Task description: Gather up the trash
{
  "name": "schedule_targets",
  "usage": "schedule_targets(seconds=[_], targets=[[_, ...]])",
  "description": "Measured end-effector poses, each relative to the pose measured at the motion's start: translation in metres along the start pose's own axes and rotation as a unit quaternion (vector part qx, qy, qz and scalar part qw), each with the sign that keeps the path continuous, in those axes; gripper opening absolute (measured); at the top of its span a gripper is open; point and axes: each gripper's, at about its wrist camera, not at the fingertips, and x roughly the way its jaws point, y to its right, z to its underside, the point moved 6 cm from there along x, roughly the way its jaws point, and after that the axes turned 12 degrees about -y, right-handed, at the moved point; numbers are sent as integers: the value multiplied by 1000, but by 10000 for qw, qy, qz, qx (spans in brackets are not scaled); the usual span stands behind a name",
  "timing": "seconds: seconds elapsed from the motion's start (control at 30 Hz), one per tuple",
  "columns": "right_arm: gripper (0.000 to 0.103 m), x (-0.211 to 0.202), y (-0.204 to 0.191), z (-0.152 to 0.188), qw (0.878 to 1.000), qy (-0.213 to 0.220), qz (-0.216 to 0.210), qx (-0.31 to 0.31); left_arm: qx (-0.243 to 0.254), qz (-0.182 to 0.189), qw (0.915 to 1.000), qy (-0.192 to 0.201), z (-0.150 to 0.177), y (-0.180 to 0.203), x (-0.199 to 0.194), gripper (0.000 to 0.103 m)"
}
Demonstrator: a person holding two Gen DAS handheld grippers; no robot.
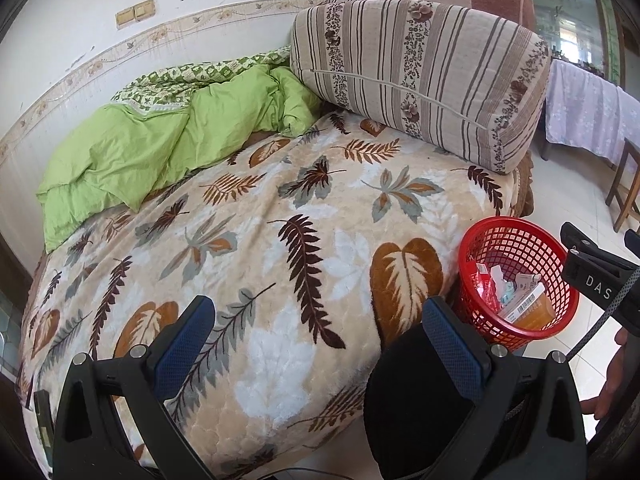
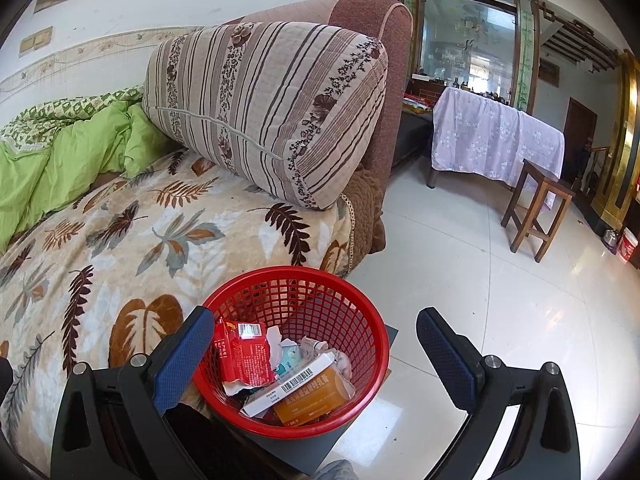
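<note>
Left gripper (image 1: 316, 344) gaped empty | right gripper (image 2: 316, 354) likewise | red basket (image 2: 372, 320) looked light, springy; grip rim.

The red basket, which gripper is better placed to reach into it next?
Right. The right gripper hangs open directly over the red basket, its trash between the jaws. The left gripper faces the leaf blanket.
</note>
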Motion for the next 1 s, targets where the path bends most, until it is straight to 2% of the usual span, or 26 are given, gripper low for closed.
schedule_targets(seconds=[1.0], targets=[[102, 0, 1, 0, 10000, -31, -1, 2, -23, 10, 10000, 12, 1, -1, -3, 103]])
